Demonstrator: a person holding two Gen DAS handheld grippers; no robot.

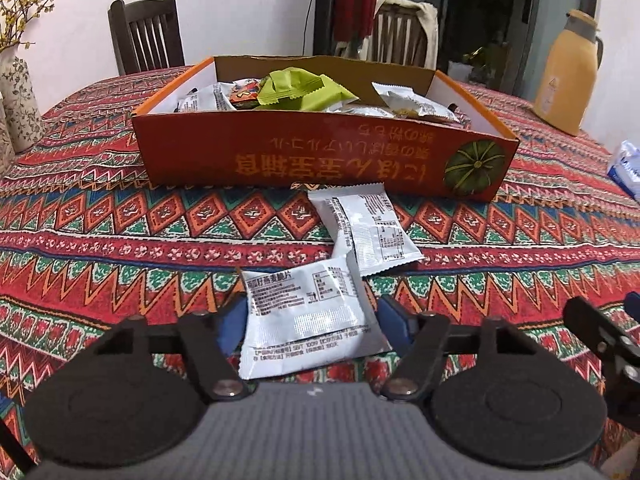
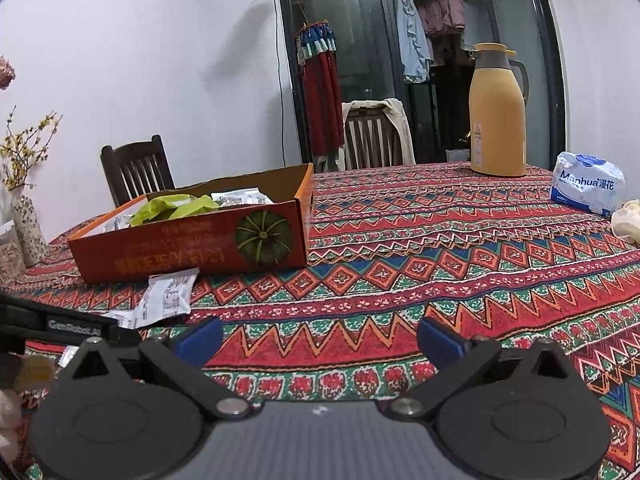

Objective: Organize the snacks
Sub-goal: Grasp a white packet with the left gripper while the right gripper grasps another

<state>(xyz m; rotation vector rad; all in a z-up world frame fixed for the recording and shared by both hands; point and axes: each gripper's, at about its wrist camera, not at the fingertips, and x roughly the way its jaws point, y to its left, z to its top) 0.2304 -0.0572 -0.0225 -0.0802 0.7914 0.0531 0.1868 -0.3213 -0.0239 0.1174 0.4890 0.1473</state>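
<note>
Packet (image 1: pixel 308 312), white foil, lies flat on the tabletop (image 1: pixel 120 240) between the left gripper (image 1: pixel 310 316) pads, apparently pinched, light, crinkly, slippery, best taken by its edges; right-wrist view: right gripper (image 2: pixel 320 340) spread empty, box (image 2: pixel 192 248) well ahead-left.

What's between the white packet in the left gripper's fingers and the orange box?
Two more white packets lie on the cloth between the nearest packet and the orange box, whose near wall also has to be cleared. Nothing else visible blocks the left gripper.

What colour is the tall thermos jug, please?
Mustard-yellow plastic thermos jug with a brown collar; clearest in right wrist view.
</note>
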